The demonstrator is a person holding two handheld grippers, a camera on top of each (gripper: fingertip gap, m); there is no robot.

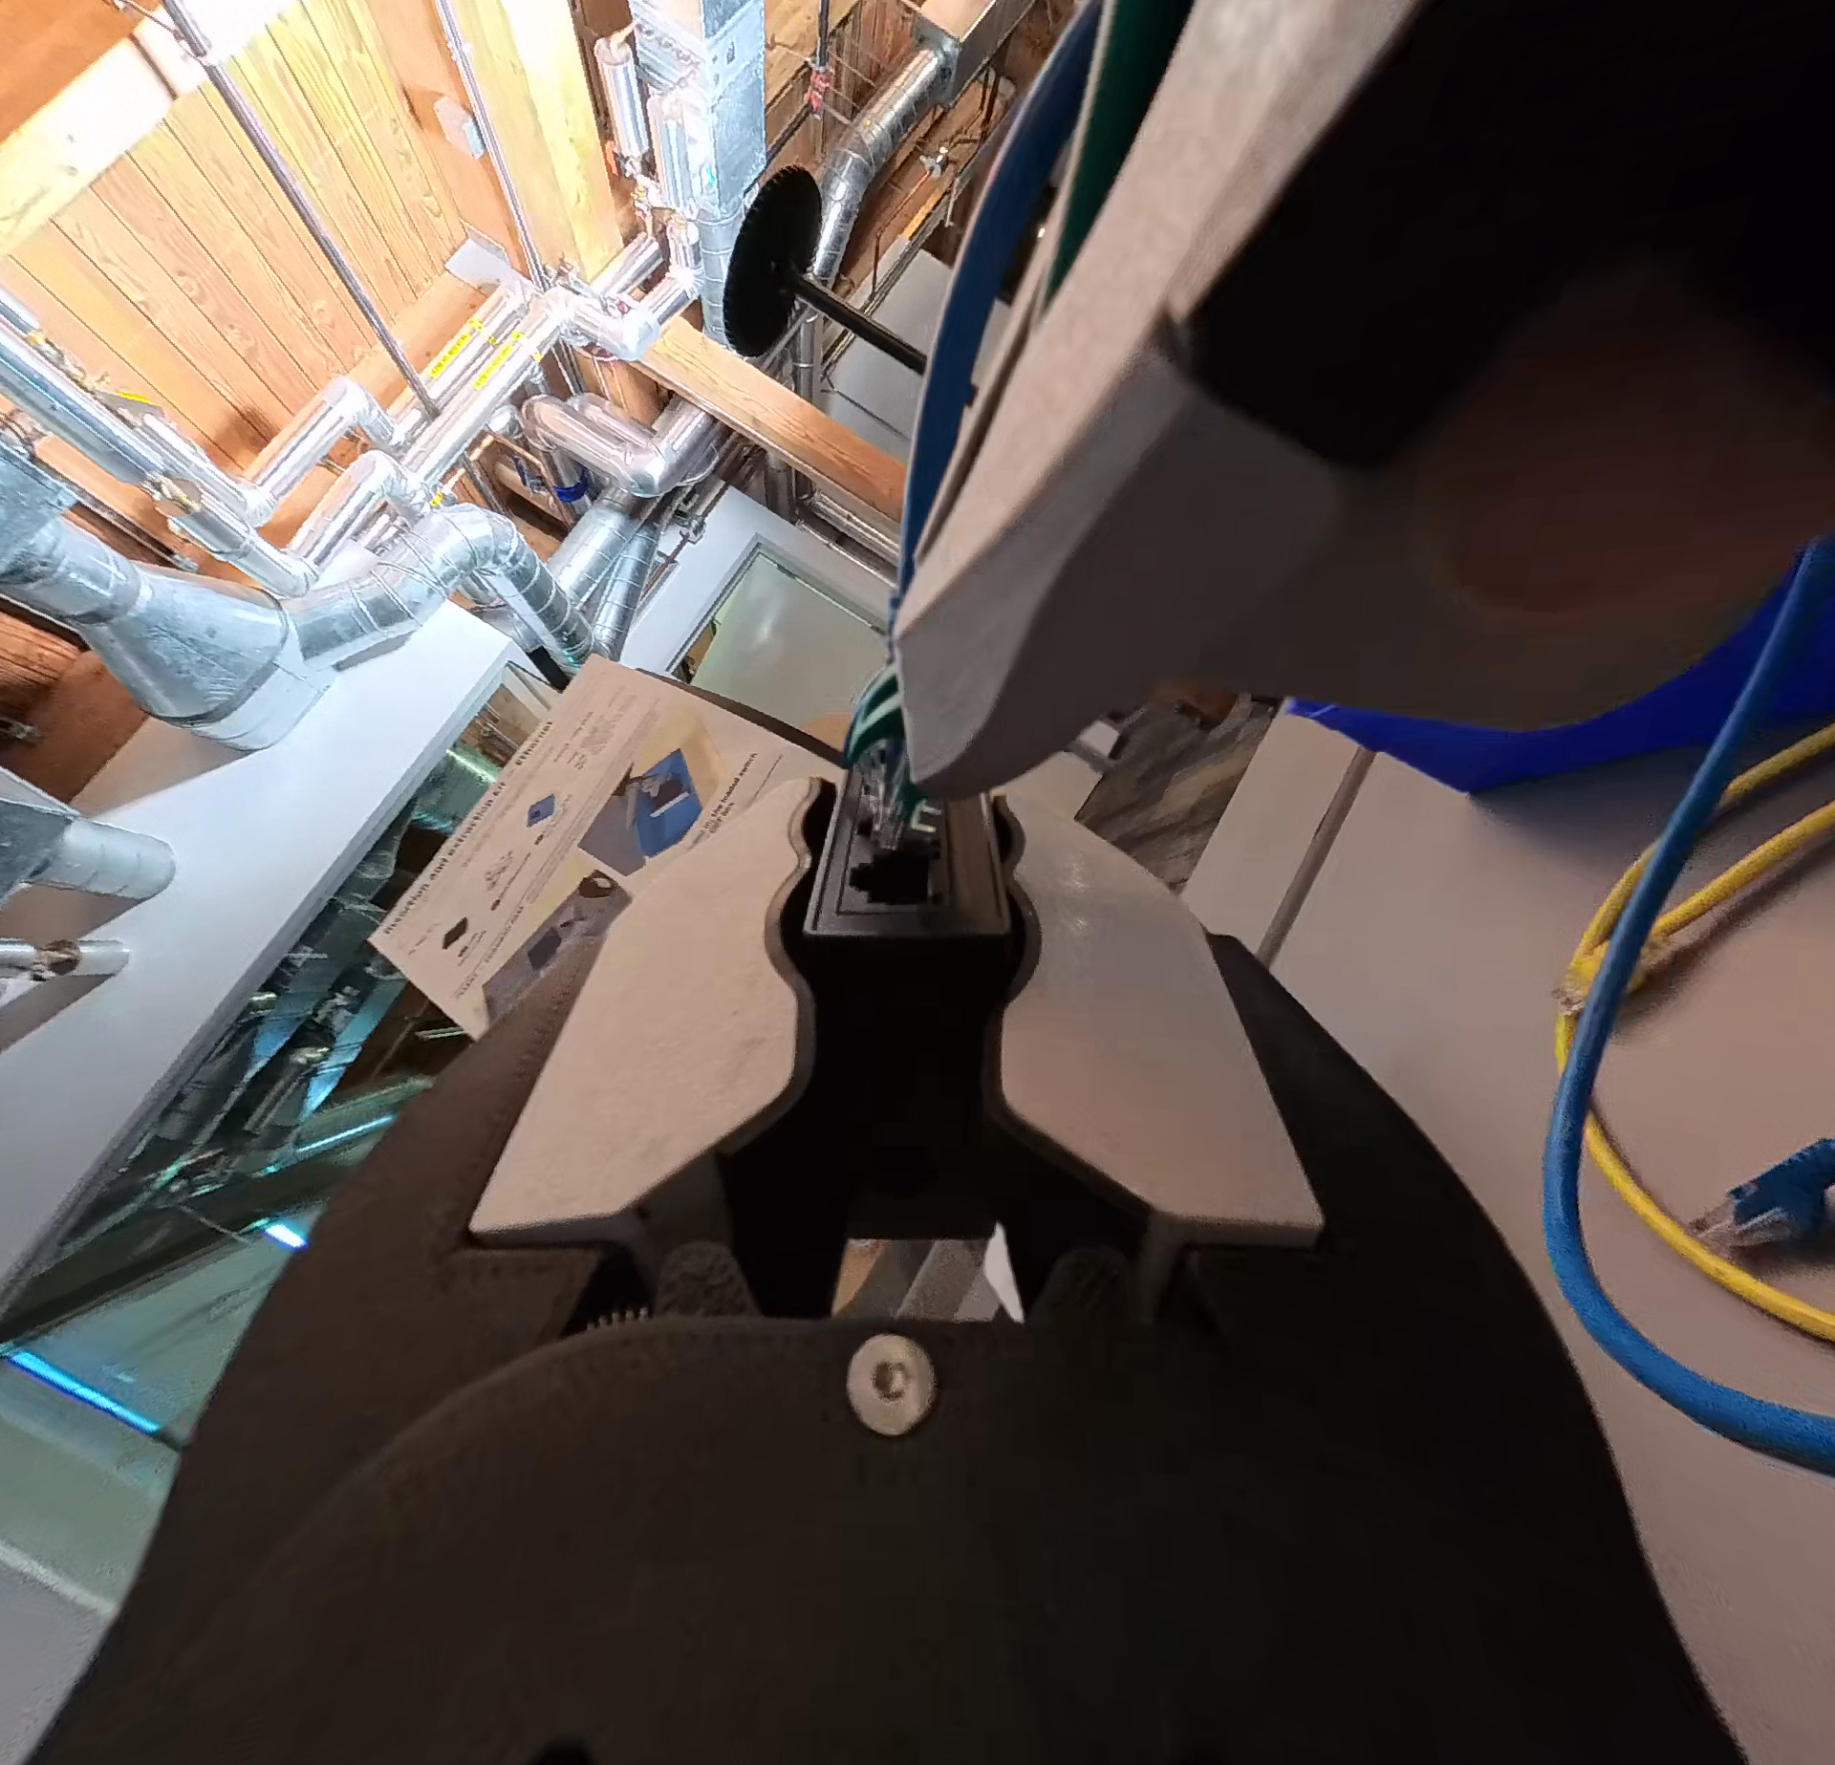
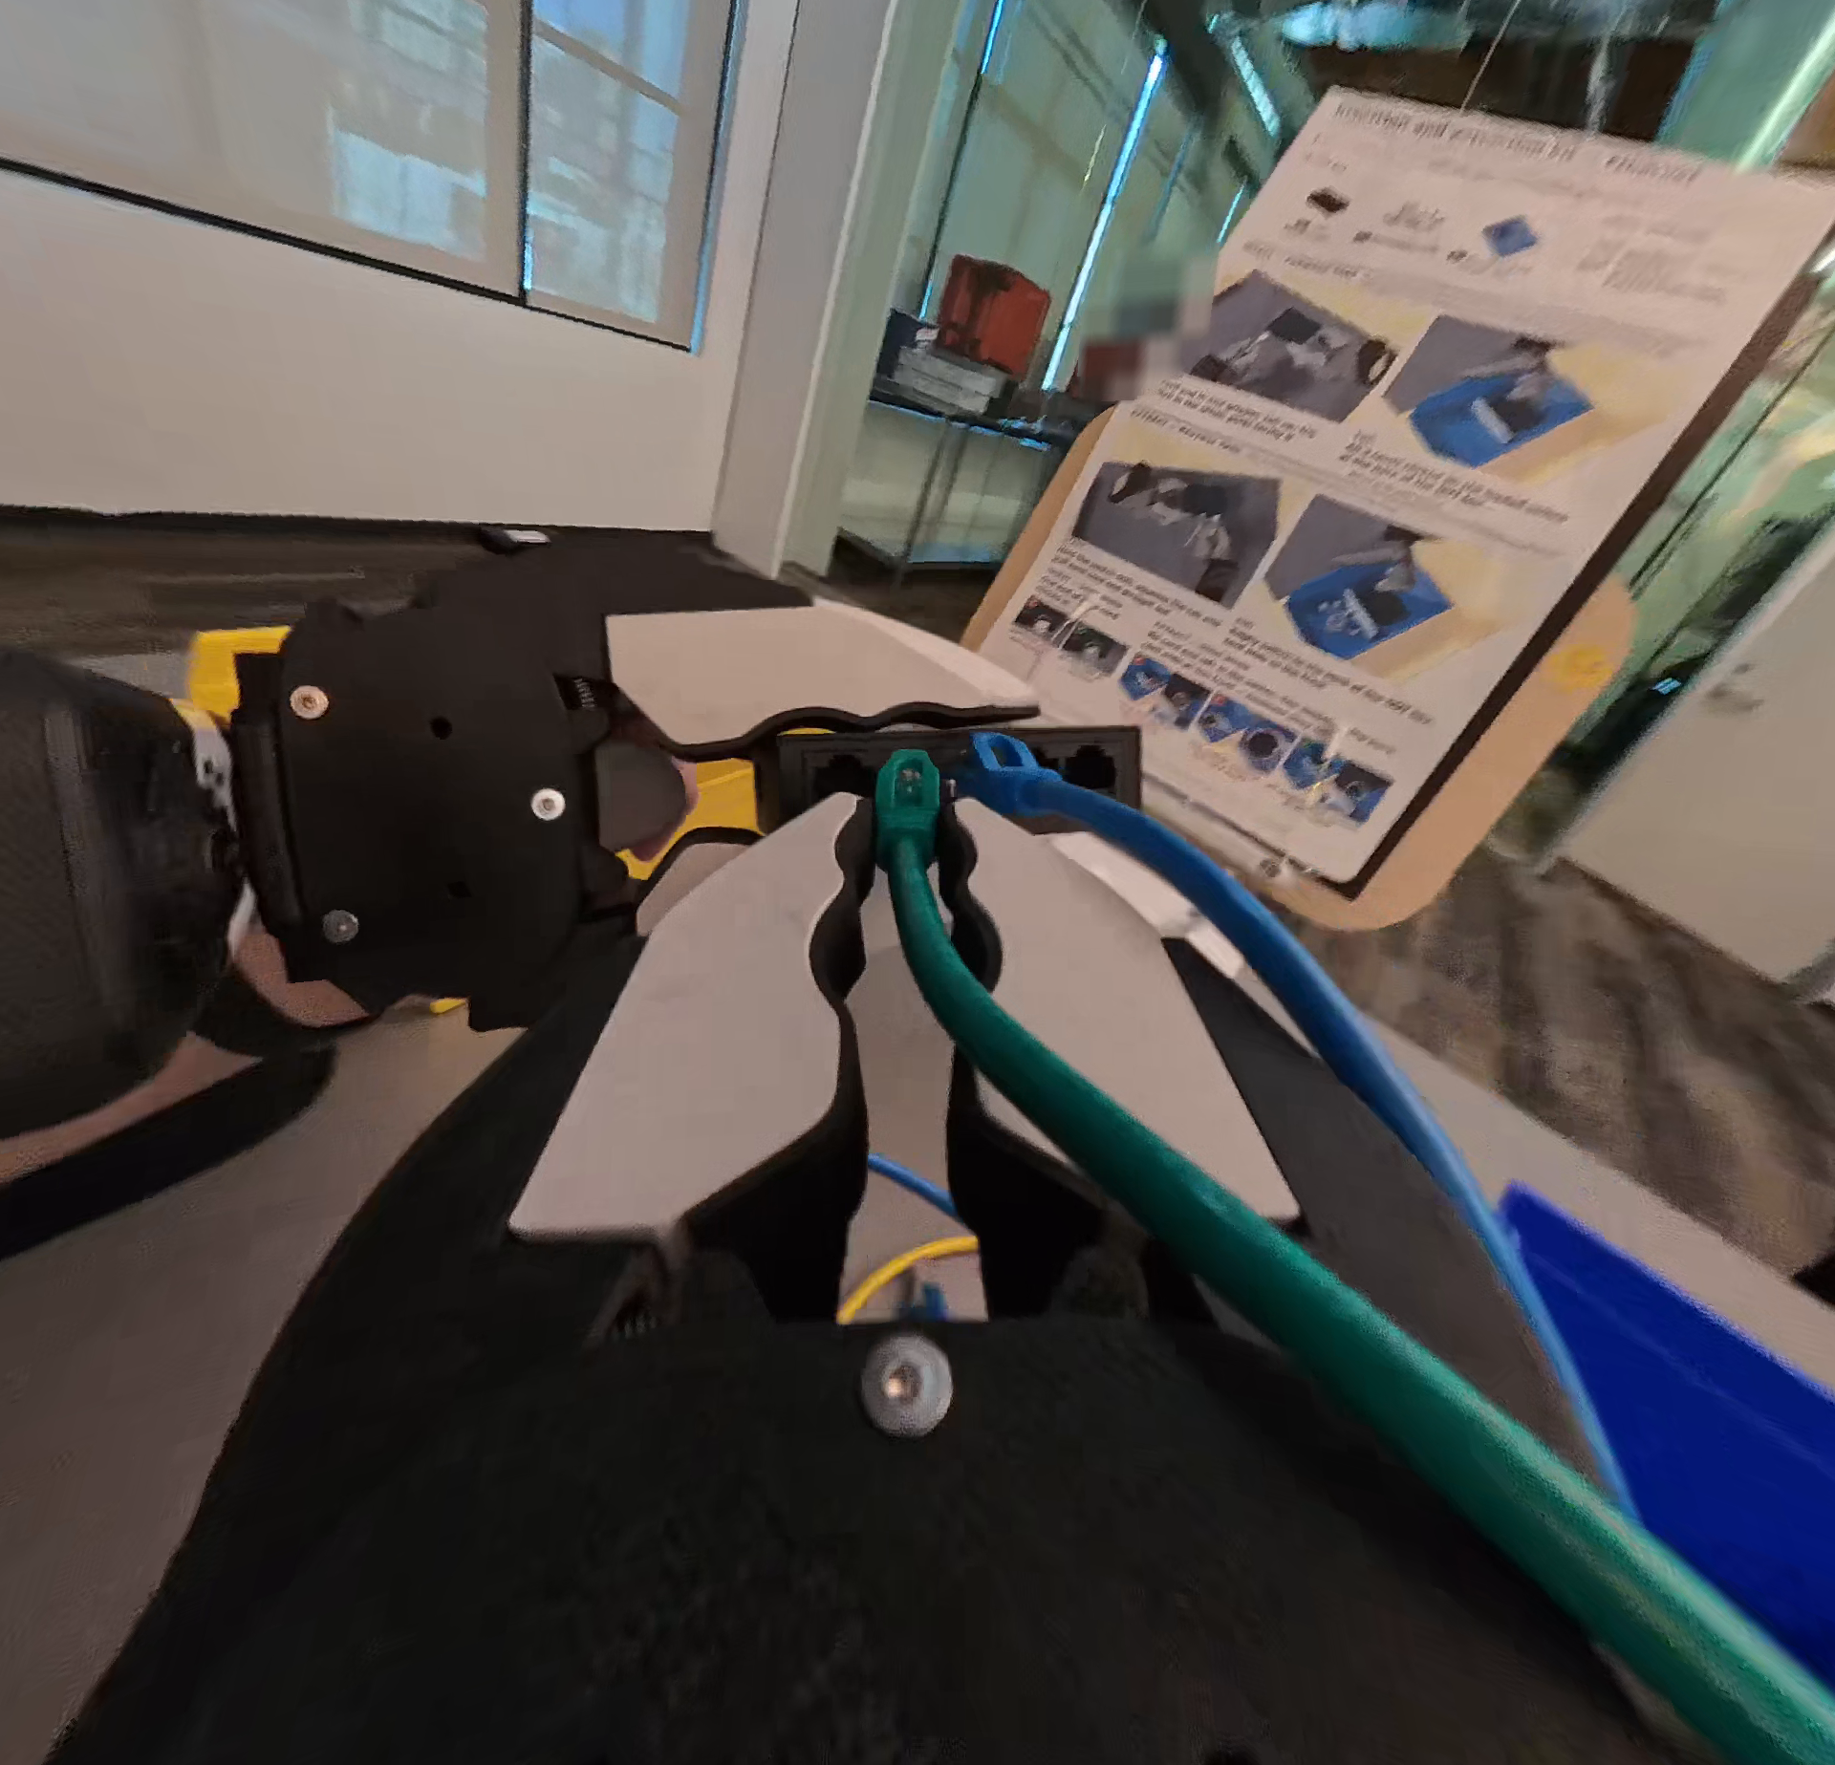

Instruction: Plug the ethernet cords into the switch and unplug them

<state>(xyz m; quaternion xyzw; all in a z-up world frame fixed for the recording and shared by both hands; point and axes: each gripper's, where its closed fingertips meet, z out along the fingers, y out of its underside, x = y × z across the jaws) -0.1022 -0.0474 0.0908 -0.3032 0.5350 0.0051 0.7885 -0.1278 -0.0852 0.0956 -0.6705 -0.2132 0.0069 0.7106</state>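
Note:
My left gripper [image 1: 906, 824] is shut on the black switch [image 1: 909, 933] and holds it by its sides, ports facing up in this view. Its fingers [image 2: 794, 655] show at the left of the right wrist view, clamped on the switch [image 2: 1092, 759]. My right gripper [image 2: 906, 824] is shut on the plug of the green cord [image 2: 909, 794], which sits at a port on the switch's front. The green plug [image 1: 879, 754] shows under the right gripper's finger [image 1: 1043, 576]. A blue cord [image 2: 1003, 764] is plugged in just right of the green one.
A printed instruction sheet [image 2: 1390, 476] stands on a board behind the switch. A blue bin [image 2: 1688, 1400] is at the right. On the grey table lie a yellow cord [image 1: 1638, 1221] and a blue cord [image 1: 1589, 1072], with a loose blue plug [image 1: 1777, 1201].

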